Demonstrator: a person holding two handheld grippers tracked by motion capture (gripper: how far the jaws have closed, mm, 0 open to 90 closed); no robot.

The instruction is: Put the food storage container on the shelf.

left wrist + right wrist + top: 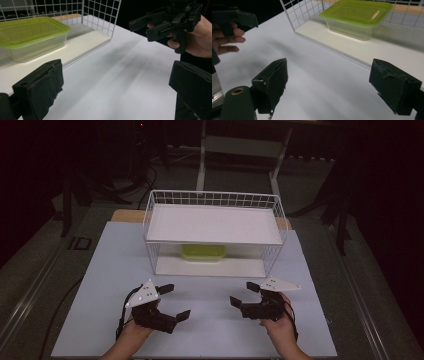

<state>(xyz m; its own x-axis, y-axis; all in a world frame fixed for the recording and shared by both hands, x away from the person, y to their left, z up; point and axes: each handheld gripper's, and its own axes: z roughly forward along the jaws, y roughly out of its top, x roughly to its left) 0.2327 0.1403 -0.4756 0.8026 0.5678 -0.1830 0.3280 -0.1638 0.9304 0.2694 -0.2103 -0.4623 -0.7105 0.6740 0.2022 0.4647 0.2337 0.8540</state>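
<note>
Container (203,252), clear plastic w/ green lid, on lower shelf of white wire rack (214,200), under the rack's upper board, roughly centre, toward back. Upright, lid on, nothing touching it. In left gripper view, container (30,37) at upper left behind wire mesh, on pale bottom board. In right gripper view, container (357,17) at top, small pale streak on lid, prob. a reflection, can't tell. Rack on white tabletop (100,270), at far side. Left gripper (174,301) low over tabletop, front left of rack, jaws spread wide, nothing between, angled toward centre. Same in own view: left gripper (115,87), black pads far apart, bare tabletop between. Right gripper (244,294) front right of rack, jaws also wide apart, empty, pointing in toward the left one. Own view: right gripper (328,82), gap wide, nothing held. Both grippers well apart from container and short of rack's front edge; near each other, not touching. Each held by a hand, forearms in from bottom edge. Cable trailing from left gripper.
</note>
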